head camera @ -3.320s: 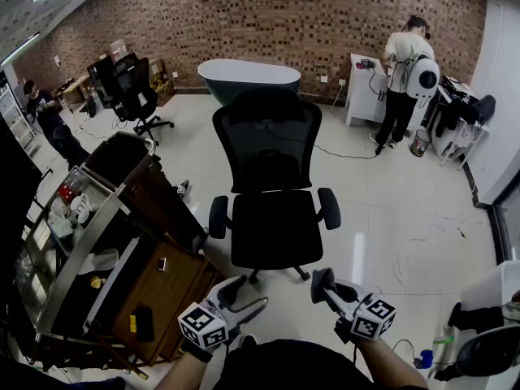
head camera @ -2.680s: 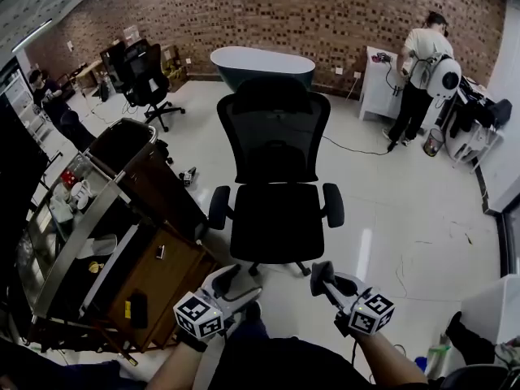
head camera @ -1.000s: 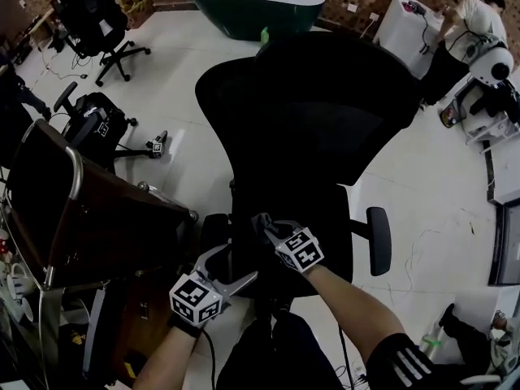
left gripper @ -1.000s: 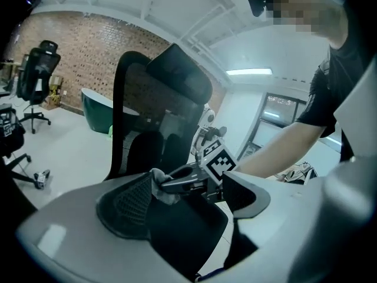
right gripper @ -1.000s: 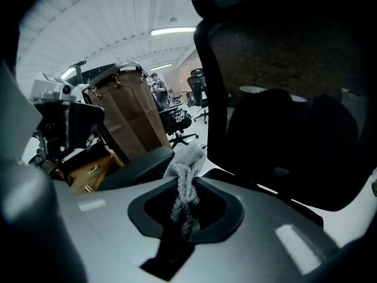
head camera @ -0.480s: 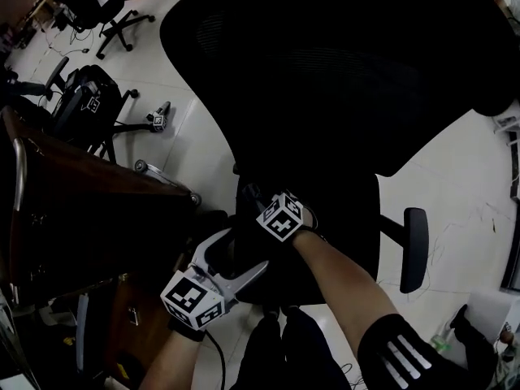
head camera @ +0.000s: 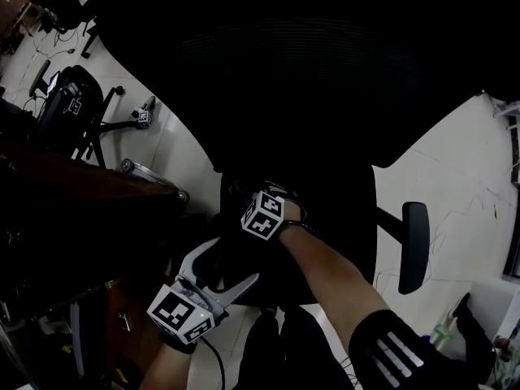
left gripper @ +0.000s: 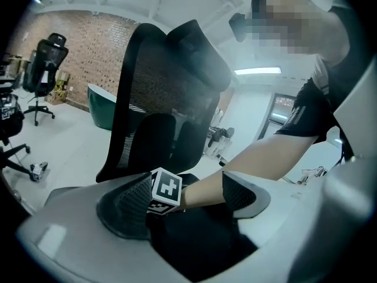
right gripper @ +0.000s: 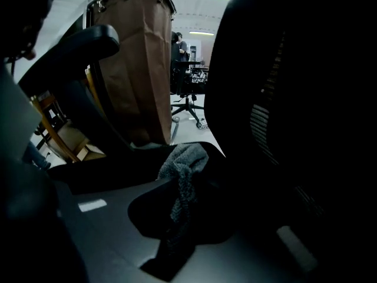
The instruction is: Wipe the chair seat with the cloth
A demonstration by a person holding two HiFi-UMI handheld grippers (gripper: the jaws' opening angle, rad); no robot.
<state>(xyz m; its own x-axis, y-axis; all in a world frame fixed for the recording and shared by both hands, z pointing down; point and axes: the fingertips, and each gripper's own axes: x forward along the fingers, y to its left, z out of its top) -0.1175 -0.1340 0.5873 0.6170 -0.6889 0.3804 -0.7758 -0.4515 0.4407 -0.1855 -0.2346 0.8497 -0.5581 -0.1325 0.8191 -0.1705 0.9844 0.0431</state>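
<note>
Fingers on my right gripper (head camera: 242, 197) are pinched together on the crumpled grey terry cloth (right gripper: 184, 161), which bunches up beyond the tips and trails back between them. A few seconds ago I stood well back from the black mesh office chair (head camera: 309, 71), with both grippers held short of it. Since then I have leaned in over it and brought the right gripper down to the chair's black padded seat (head camera: 345, 210), at the seat's rear left corner, close under the backrest.

The cloth looks to be on or just above the seat there, but the pictures are too dark to tell whether it is pressed flat. My left gripper (head camera: 230, 264) hangs off the seat's front left edge, fingers spread wide with nothing between them. Its view looks along at my right forearm and marker cube over the seat.

I judge the approach finished and the wiping itself only at its start. Nearly all of the seat, from that corner across toward the armrest (head camera: 415, 246) on my right, is yet to be covered. Next I would need to press the cloth down and draw it across the seat in strokes, keeping the pinch firm so the cloth doesn't slip out.
</note>
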